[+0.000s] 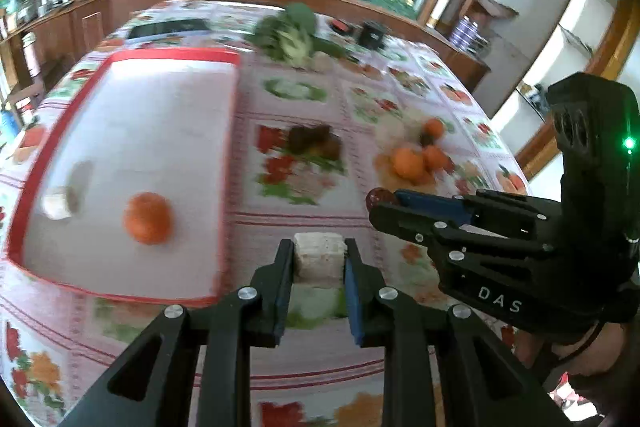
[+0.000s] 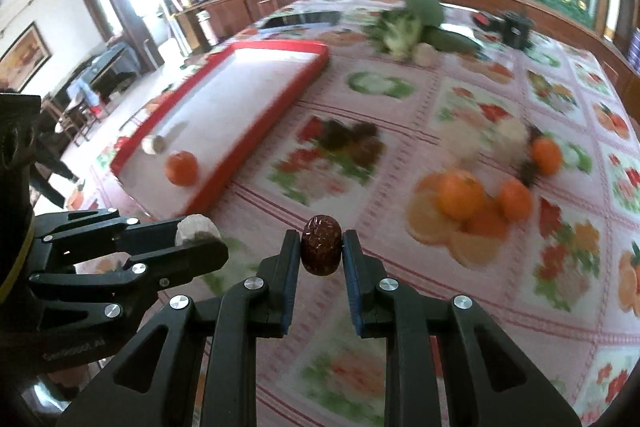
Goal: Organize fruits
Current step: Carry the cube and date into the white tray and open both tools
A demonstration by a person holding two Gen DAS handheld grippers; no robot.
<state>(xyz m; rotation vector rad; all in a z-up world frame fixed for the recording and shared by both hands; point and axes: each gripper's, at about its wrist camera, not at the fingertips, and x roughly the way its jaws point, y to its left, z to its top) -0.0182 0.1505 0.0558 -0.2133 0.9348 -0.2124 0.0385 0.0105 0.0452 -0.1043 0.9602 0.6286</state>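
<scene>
My left gripper (image 1: 318, 251) is shut on a pale, whitish chunk (image 1: 320, 261) above the tablecloth, just right of the red-rimmed white tray (image 1: 172, 55). In the tray lie an orange (image 1: 148, 218) and another whitish chunk (image 1: 60, 203). My right gripper (image 2: 321, 241) is shut on a dark red date (image 2: 321, 247), which it holds in the air. The two grippers are side by side: the right gripper (image 1: 384, 205) shows at right in the left wrist view, and the left gripper (image 2: 204, 239) at left in the right wrist view. The picture is blurred by motion.
Several oranges (image 2: 460, 193) and pale chunks (image 2: 512, 133) lie on the fruit-print tablecloth to the right. A heap of dark dates (image 2: 352, 139) sits mid-table. Leafy greens (image 2: 408, 19) and a small black box (image 2: 516, 25) are at the far end.
</scene>
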